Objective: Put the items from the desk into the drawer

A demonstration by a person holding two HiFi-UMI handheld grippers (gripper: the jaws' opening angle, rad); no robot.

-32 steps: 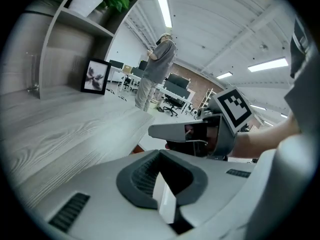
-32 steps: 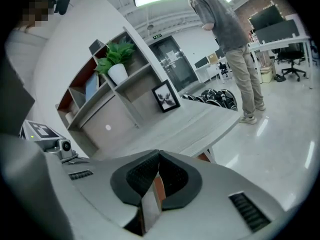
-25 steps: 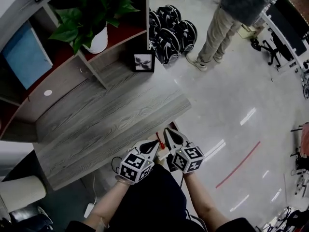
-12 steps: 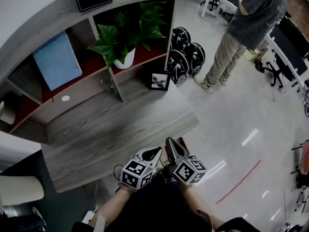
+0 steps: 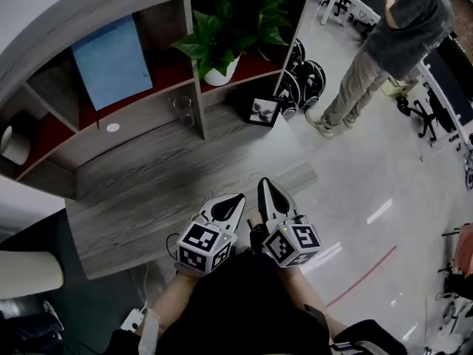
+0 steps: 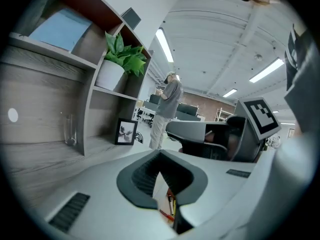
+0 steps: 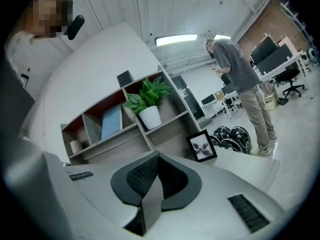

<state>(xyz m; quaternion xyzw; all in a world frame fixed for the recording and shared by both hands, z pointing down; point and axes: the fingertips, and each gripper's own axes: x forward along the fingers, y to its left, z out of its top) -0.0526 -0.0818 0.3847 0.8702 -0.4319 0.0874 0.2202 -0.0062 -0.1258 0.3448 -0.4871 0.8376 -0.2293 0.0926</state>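
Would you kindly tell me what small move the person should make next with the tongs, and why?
Probably open the right tongs and reach forward to the small black-framed picture. They and the left tongs are both shut and empty over the near edge of the grey wood-grain desk, and that picture stands at its far right.

A grey wood-grain table (image 5: 148, 198) fills the middle of the head view. A shelf unit (image 5: 198, 117) with red-backed bays rises at its 12 o'clock edge, holding a potted plant (image 5: 222, 43) at 12 and a blue panel (image 5: 111, 61) at 11. A glossy pale floor (image 5: 369, 191) spreads toward 3 o'clock. A person (image 5: 388, 58) stands at 2, under ceiling strip lights (image 6: 164, 45).
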